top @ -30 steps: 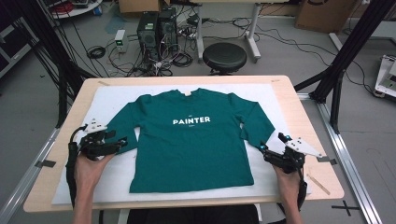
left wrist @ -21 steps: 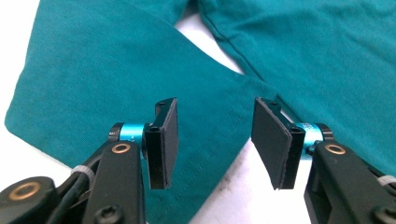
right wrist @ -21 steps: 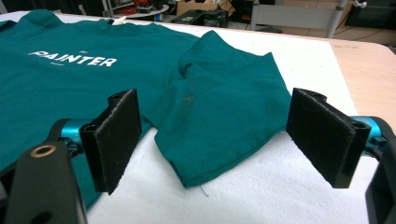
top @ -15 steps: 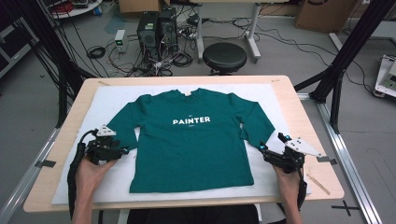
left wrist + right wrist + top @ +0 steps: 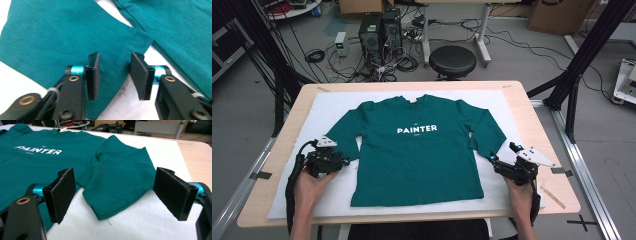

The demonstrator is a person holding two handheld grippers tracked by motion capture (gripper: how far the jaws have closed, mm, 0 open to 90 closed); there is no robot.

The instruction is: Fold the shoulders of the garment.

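A: We are viewing a green shirt point(image 5: 422, 145) lying flat mid-table, on a white mat point(image 5: 522, 120). The left gripper point(image 5: 115, 75) is straddling the left cuff, jaws released.

B: The right gripper point(image 5: 117, 195) is gaping short of the right cuff; closing there, we are risking a grab at mat alone.

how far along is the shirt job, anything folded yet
Done: the green shirt lies flat, print up, on the white mat; nothing is folded. In hand: the left gripper is open astride the left sleeve cuff; the right gripper is open just short of the right sleeve cuff. Left: likely gripping and any folding.
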